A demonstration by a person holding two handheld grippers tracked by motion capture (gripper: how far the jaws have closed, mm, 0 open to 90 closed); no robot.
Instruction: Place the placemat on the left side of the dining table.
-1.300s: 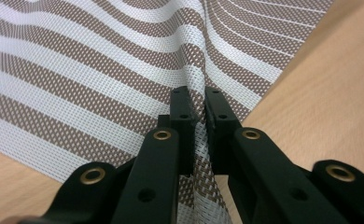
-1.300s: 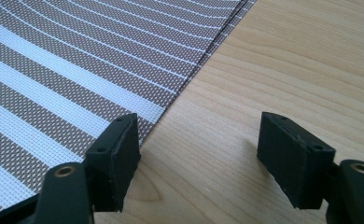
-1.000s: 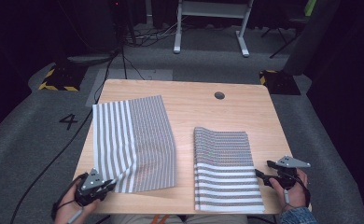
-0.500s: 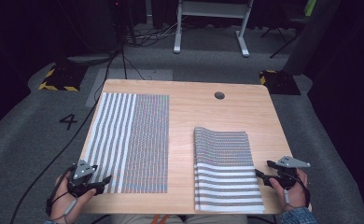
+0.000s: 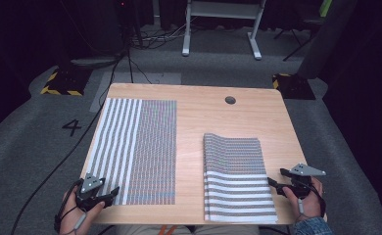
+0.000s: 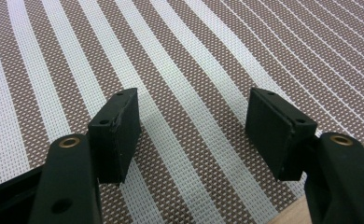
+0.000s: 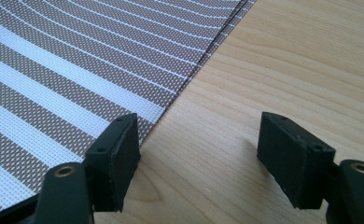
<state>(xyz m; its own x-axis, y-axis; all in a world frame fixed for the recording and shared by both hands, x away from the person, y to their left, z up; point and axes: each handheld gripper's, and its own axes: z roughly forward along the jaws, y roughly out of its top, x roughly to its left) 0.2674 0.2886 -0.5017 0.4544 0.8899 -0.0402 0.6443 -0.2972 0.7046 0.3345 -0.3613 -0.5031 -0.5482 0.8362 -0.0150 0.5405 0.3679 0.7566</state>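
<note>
In the high view your left gripper (image 5: 111,193) sits at the lower left of the frame, at the near corner of a striped woven placemat (image 5: 135,149) that lies flat on the left half of the wooden table (image 5: 213,115). Its jaws stand wide apart with nothing between them; the left gripper view shows them (image 6: 192,135) poised over the mat's (image 6: 180,70) brown-and-white weave, and you cannot tell whether they touch it. Your right gripper (image 5: 276,180) is at the lower right of the frame, just beside the right edge of a second striped placemat (image 5: 235,176), which lies on the right half of the table with its far end lifted in a slight curl. Those jaws are also spread and empty: in the right gripper view (image 7: 196,156) one jaw is over the mat's edge (image 7: 77,74), the other over bare wood (image 7: 283,65). The two mats lie apart, with bare table between them.
</note>
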